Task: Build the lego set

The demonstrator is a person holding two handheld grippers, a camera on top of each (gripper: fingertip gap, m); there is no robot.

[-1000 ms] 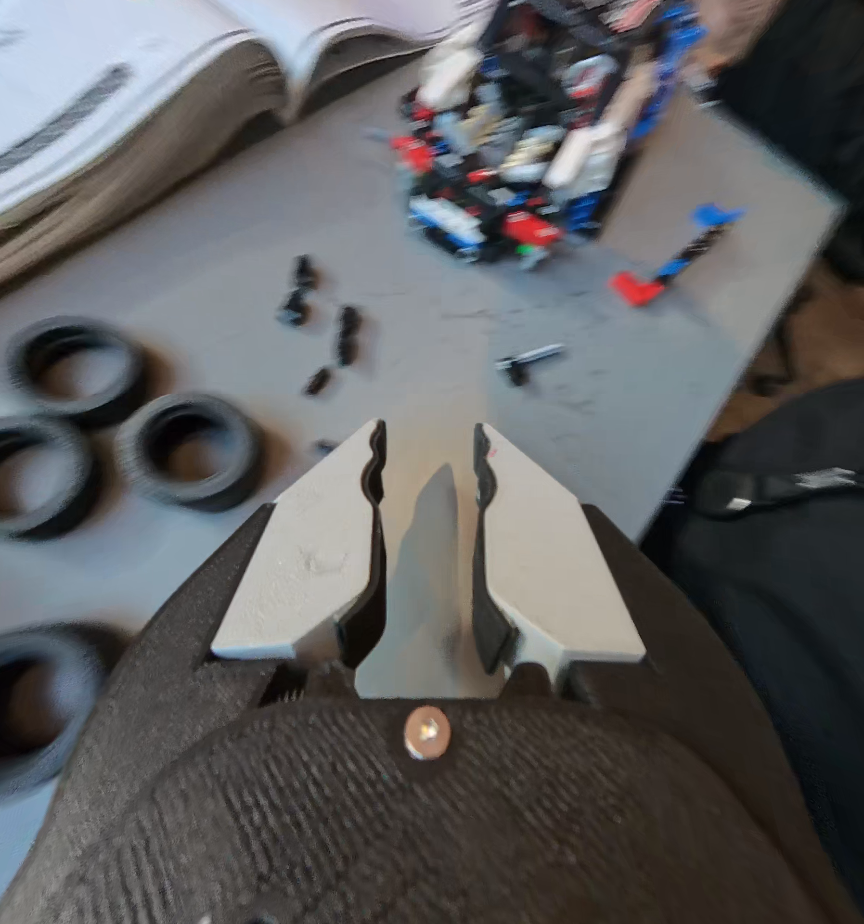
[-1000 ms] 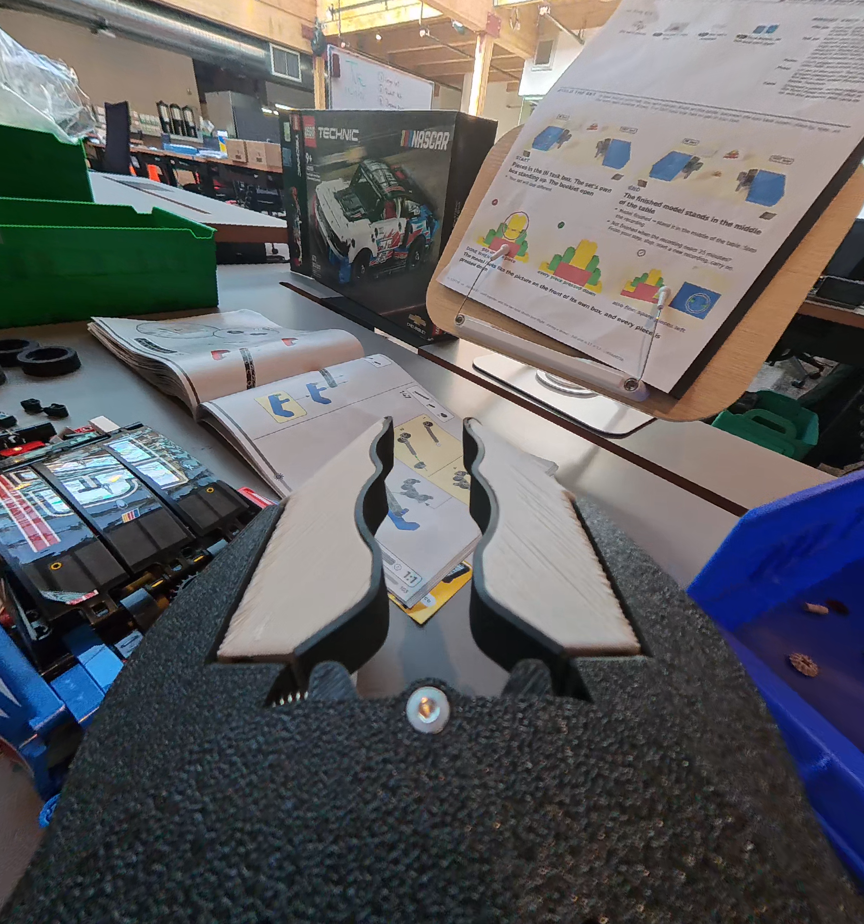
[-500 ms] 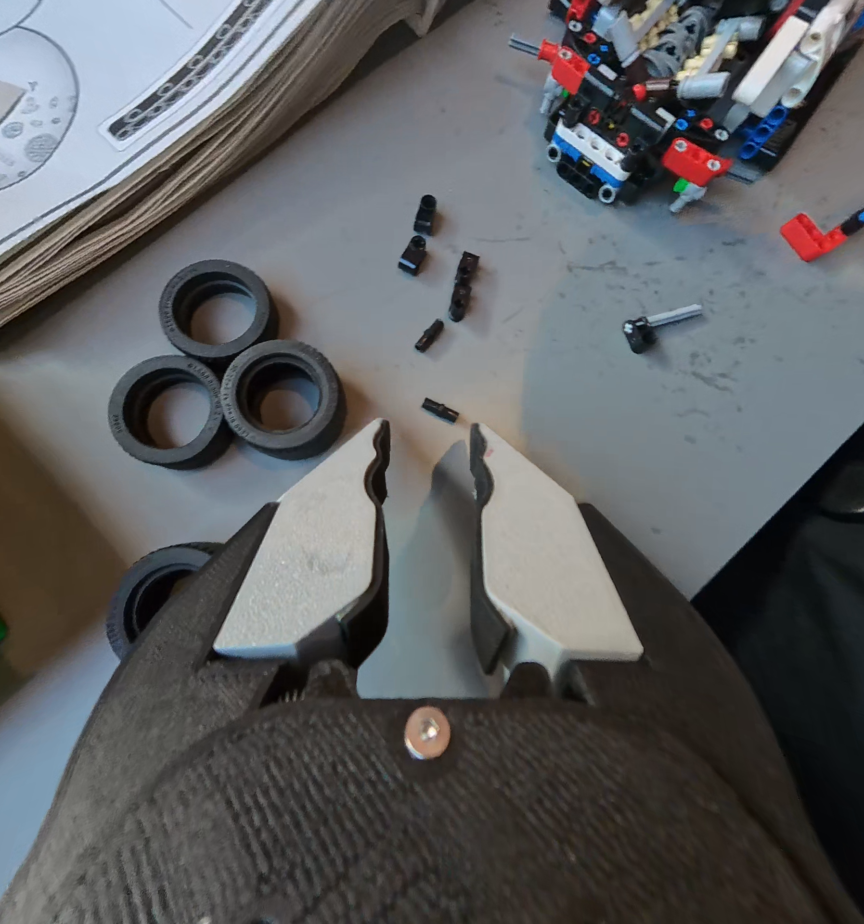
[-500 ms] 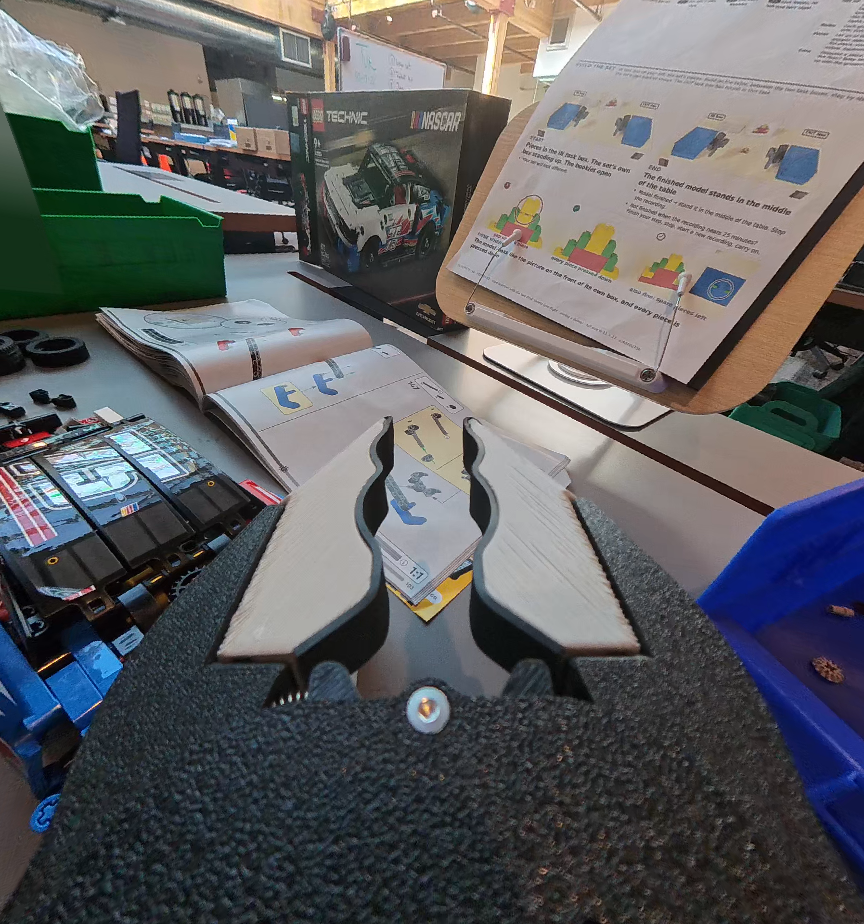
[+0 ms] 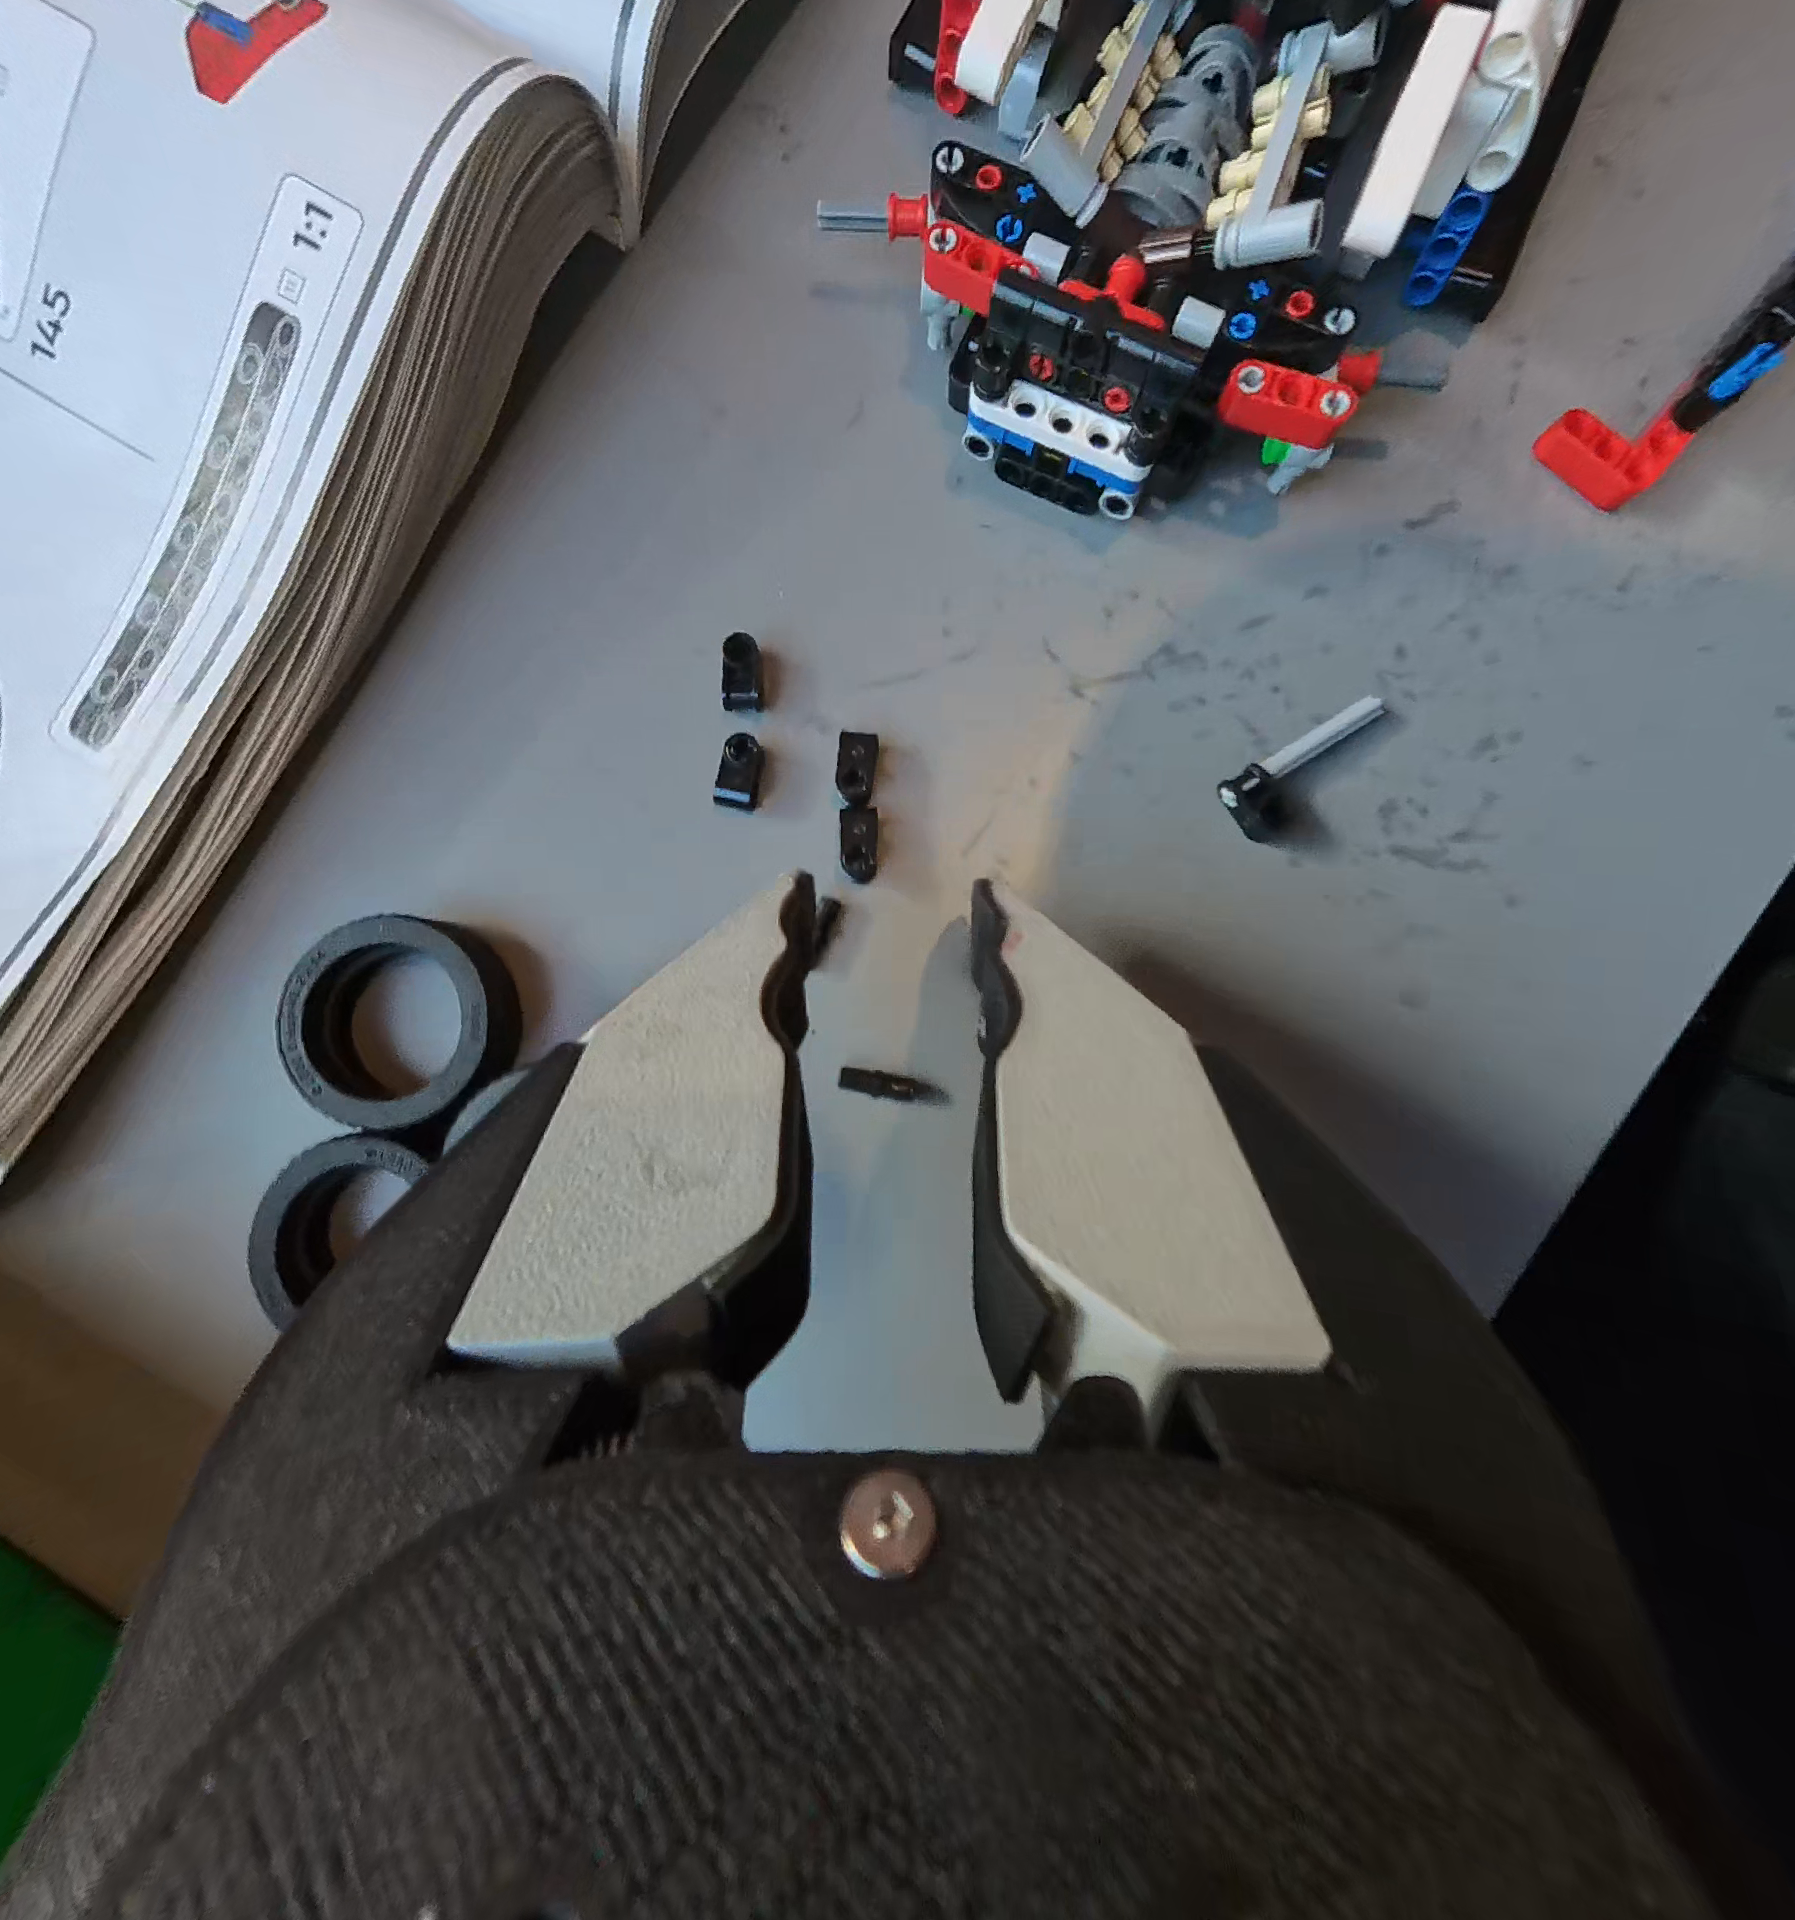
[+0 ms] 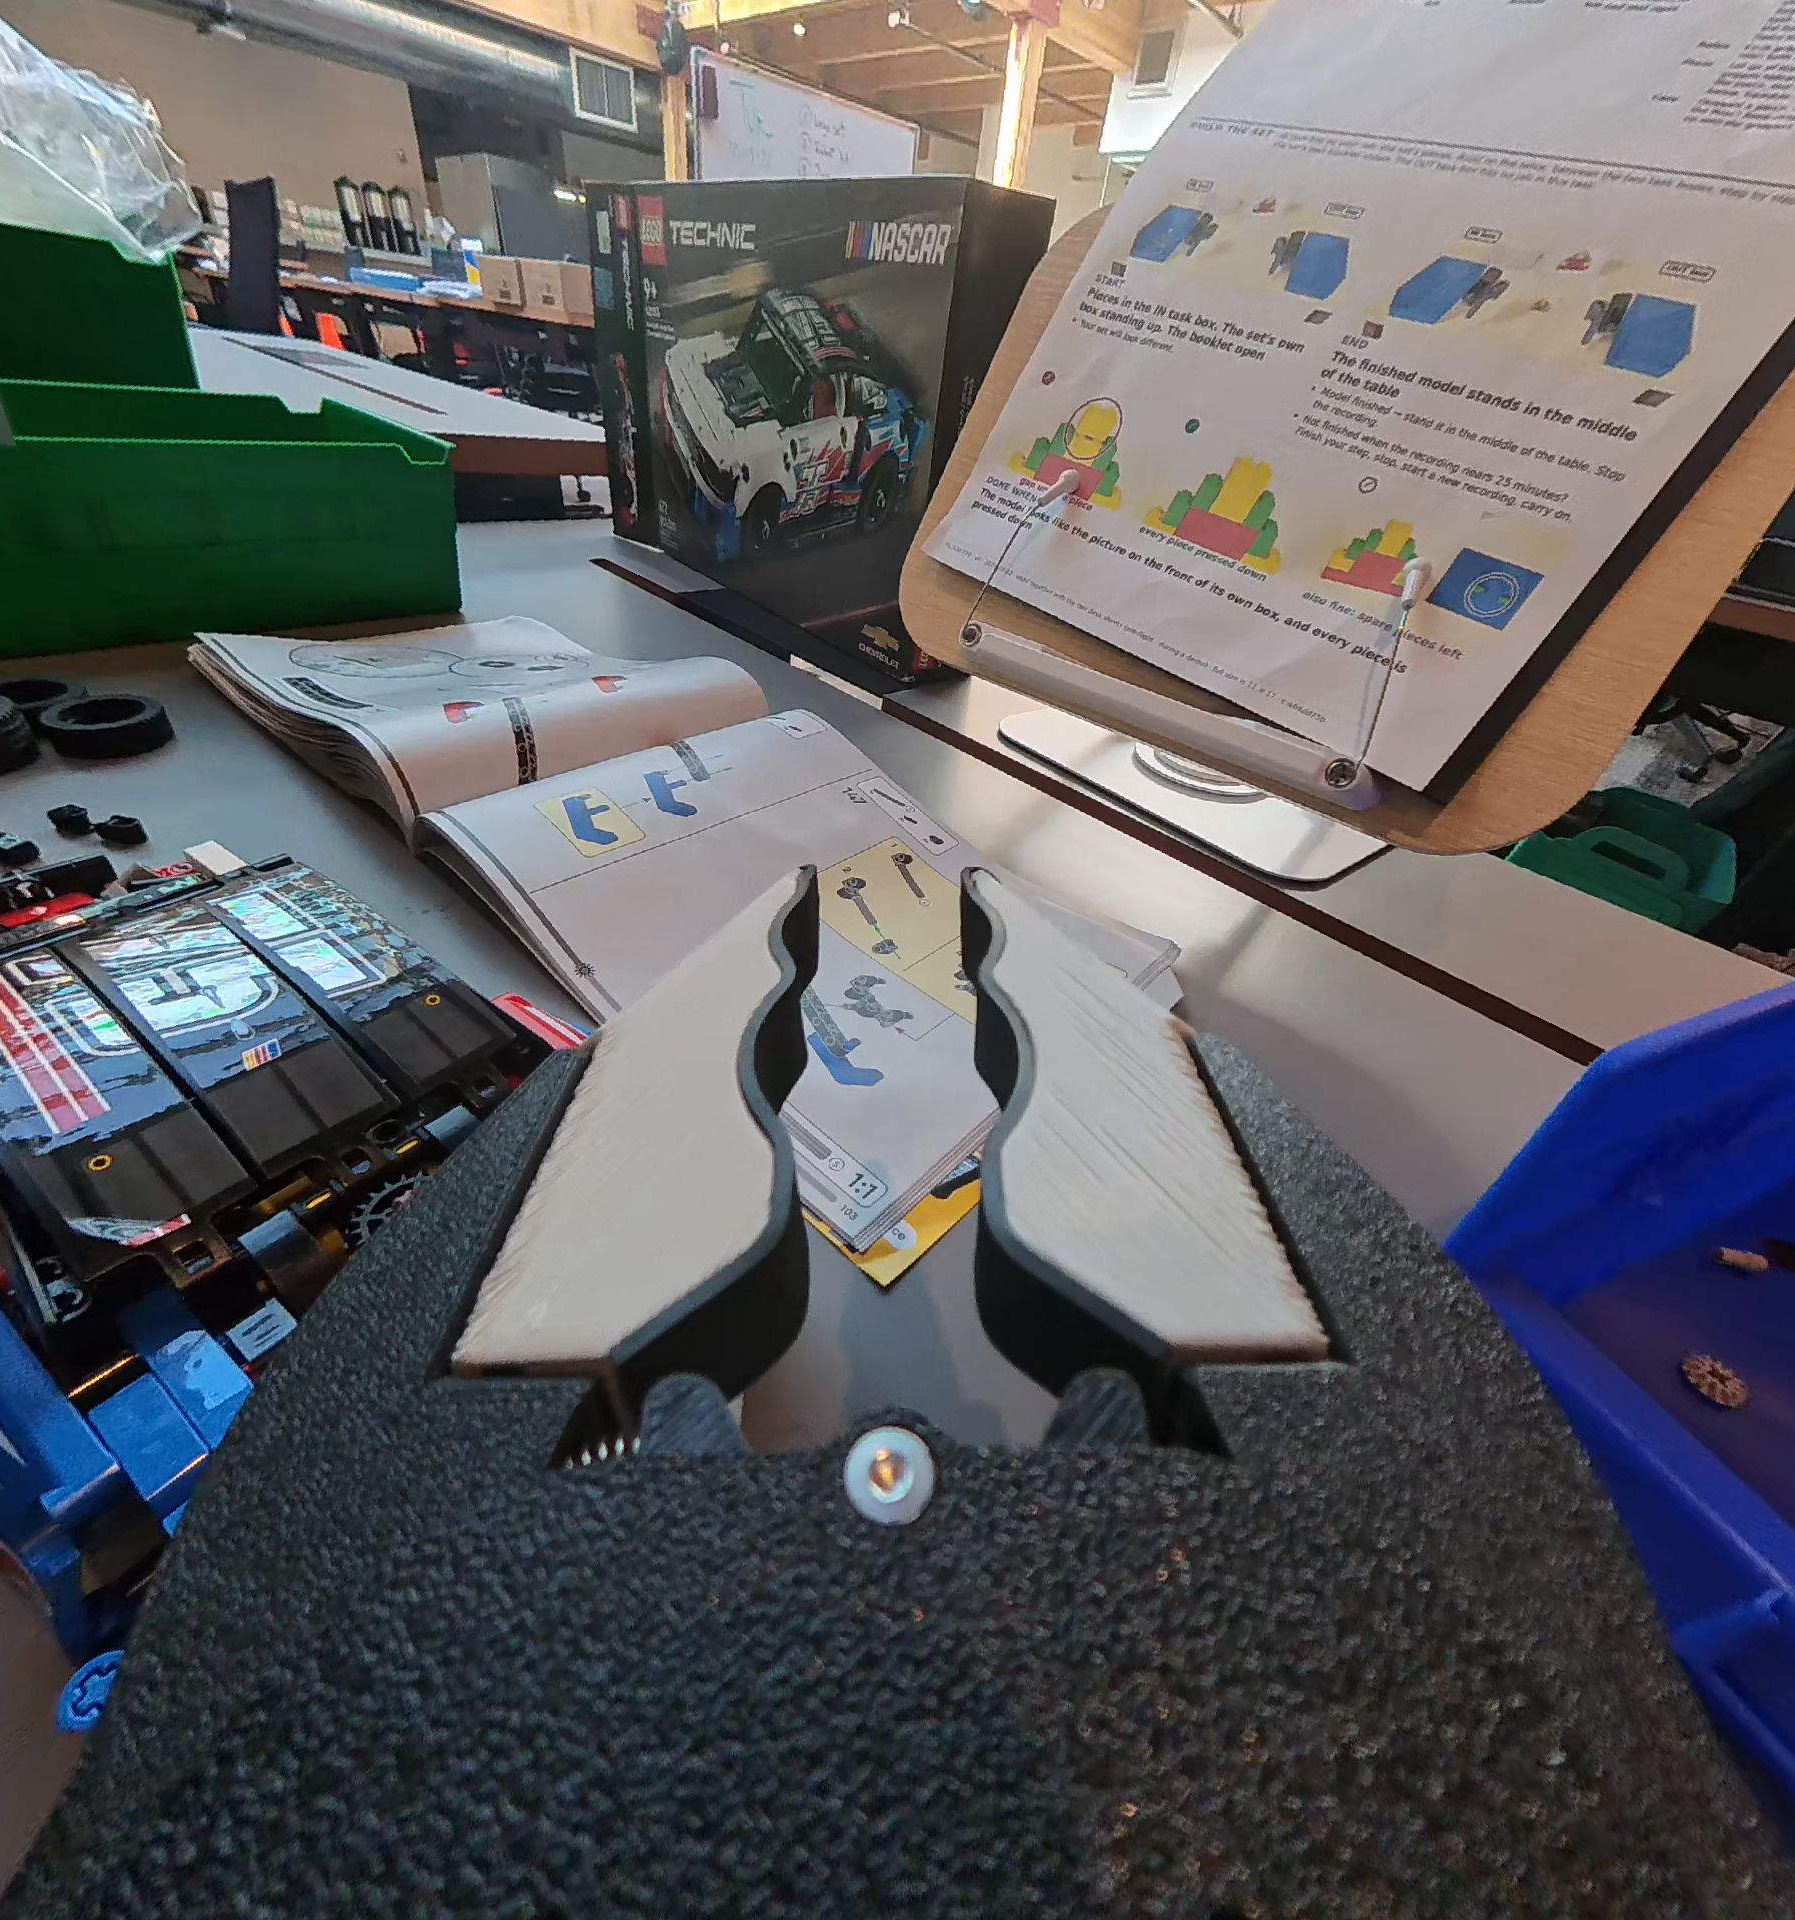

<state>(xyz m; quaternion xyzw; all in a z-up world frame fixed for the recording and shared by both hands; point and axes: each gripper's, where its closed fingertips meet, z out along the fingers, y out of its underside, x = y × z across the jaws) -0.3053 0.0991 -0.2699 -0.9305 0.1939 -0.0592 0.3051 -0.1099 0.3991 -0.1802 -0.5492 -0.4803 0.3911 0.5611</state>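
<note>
Since half a second ago we have pushed our left gripper [image 5: 888, 894] forward and lower over the worktop [image 5: 1288, 1039]: the small black pin [image 5: 891, 1084] that lay just ahead of the tips now lies on the grey surface between the jaws, untouched. Left jaws released, gap clear. Right gripper [image 6: 888, 883] barely shifted, jaws also released, holding nothing, hovering above the open instruction booklet [image 6: 602, 790].

Hidden or cut off: a second black pin [image 5: 827, 923] peeks out beside the left finger tip, mostly covered. Two black rubber tyres [image 5: 394, 1018] show in the left wrist view, the lower one half behind the gripper body. Partly built lego car [image 5: 1163, 270] is cropped at the top edge; in the right wrist view only its glossy black stickered panels and a blue corner show.

Textures: gripper bodies rough black print, fingers pale with wavy black inner edges. Four small black connectors [image 5: 742, 673] lie ahead of the left tips. Grey axle with black end [image 5: 1298, 764] lies to the right, red L-beam with black-blue rod [image 5: 1641, 447] farther off, partly cropped.

Around: set box [image 6: 789, 405] upright behind the booklet, printed sheet on a wooden stand [image 6: 1392, 416], green bins [image 6: 176, 520], blue bin [image 6: 1703, 1351] at right, cropped, with a few tiny pieces inside.
</note>
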